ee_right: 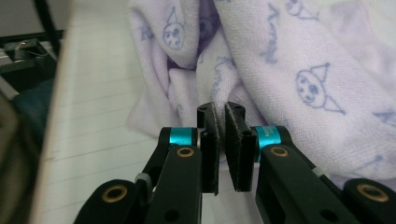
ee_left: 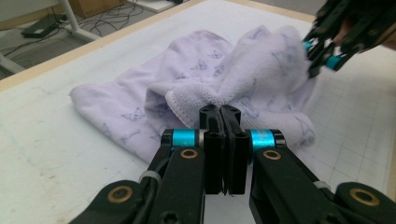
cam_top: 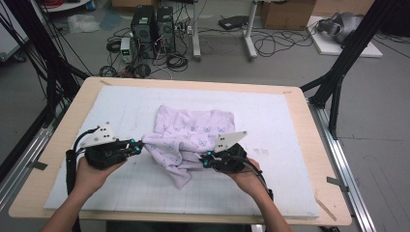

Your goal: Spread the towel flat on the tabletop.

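The left gripper (cam_top: 137, 146) lies nearly level, held low over the mat (cam_top: 96, 188) with its jaws pointing toward the towel (cam_top: 191, 133). The left hand (cam_top: 92, 171) cups its body from below and behind, forearm coming up from the near edge of the table (cam_top: 63, 125), and the grey plate on top tilts up and away from the person. In the left gripper view the jaws are pressed together, pinching a hemmed edge of the towel (ee_left: 205, 74); the cloth bunches into a fold right at the tips and rises from them.

The right gripper (cam_top: 207, 161) is also about level, aimed back toward the left one, so the two point at each other across the towel's near part. The right hand (cam_top: 246, 176) grips it from behind and beneath, wrist bent inward. In the right gripper view the jaws are nearly together, with a thin slit between them; cloth (ee_right: 299, 70) lies right ahead of and above the tips, but whether any of it is caught between the pads I cannot tell. In the left gripper view the right gripper (ee_left: 322, 53) sits at the far side of the towel, its tips against the raised cloth.

The towel, pale lilac with small printed faces, lies crumpled between the grippers: most of it spreads beyond the jaws, and a loose corner hangs toward the person, between the hands.
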`<act>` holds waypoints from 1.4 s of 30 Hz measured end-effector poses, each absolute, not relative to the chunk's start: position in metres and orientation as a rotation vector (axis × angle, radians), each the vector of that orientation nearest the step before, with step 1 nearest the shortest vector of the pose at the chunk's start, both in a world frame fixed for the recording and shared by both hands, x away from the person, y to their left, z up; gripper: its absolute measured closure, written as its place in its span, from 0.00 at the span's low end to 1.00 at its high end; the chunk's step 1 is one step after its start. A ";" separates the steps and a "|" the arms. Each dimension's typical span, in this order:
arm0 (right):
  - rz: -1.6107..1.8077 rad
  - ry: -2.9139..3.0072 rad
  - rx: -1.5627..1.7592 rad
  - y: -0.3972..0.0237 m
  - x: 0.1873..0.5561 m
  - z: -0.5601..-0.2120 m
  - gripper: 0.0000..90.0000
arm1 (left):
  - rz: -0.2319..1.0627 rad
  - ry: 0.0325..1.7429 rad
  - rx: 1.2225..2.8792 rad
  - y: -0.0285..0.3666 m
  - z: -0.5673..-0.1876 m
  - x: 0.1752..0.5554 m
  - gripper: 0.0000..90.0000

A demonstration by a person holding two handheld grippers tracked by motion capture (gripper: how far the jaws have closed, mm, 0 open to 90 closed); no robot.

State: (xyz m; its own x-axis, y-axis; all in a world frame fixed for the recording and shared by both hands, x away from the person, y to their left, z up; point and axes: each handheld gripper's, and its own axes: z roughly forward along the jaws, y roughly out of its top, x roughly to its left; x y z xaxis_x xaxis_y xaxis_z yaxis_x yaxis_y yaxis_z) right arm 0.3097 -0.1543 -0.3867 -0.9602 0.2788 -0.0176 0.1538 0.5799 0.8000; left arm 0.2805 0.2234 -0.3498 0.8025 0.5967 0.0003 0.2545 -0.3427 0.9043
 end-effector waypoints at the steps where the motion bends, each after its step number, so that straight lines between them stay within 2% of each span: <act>1: 1.333 2.657 0.355 -0.157 0.304 -0.380 0.94 | 0.410 0.641 1.929 0.226 -0.347 0.278 0.98; 6: 1.415 2.657 0.253 -0.165 0.270 -0.347 0.94 | 0.434 0.634 1.927 0.236 -0.335 0.270 0.98; 9: 1.401 2.671 0.207 -0.163 0.258 -0.340 0.93 | 0.432 0.663 1.951 0.237 -0.342 0.278 0.98; 14: 1.317 2.732 0.280 -0.148 0.278 -0.371 0.80 | 0.422 0.765 1.995 0.230 -0.370 0.308 0.97; 17: 1.387 2.697 0.382 -0.155 0.295 -0.380 0.78 | 0.393 0.799 1.988 0.231 -0.379 0.321 0.86; 23: 1.340 2.664 0.461 -0.184 0.296 -0.387 0.77 | 0.392 0.751 1.991 0.236 -0.377 0.303 0.72; 29: 1.312 2.718 0.413 -0.184 0.281 -0.410 0.76 | 0.296 0.660 2.057 0.222 -0.399 0.275 0.69; 36: 1.194 2.772 0.396 -0.147 0.288 -0.432 0.69 | 0.200 0.628 2.172 0.197 -0.433 0.277 0.69; 39: 1.164 2.768 0.395 -0.134 0.293 -0.437 0.73 | 0.214 0.630 2.201 0.190 -0.441 0.279 0.69; 42: 1.130 2.756 0.375 -0.128 0.294 -0.439 0.89 | 0.245 0.625 2.205 0.188 -0.442 0.280 0.83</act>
State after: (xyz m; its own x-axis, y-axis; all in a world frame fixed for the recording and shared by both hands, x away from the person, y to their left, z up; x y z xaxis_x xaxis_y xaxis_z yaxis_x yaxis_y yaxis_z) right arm 0.2939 -0.1282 -0.4386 -0.9592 0.2806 -0.0337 0.1762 0.6868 0.7052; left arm 0.2795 0.1875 -0.4417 0.8585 0.5119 -0.0316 0.3544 -0.5474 0.7581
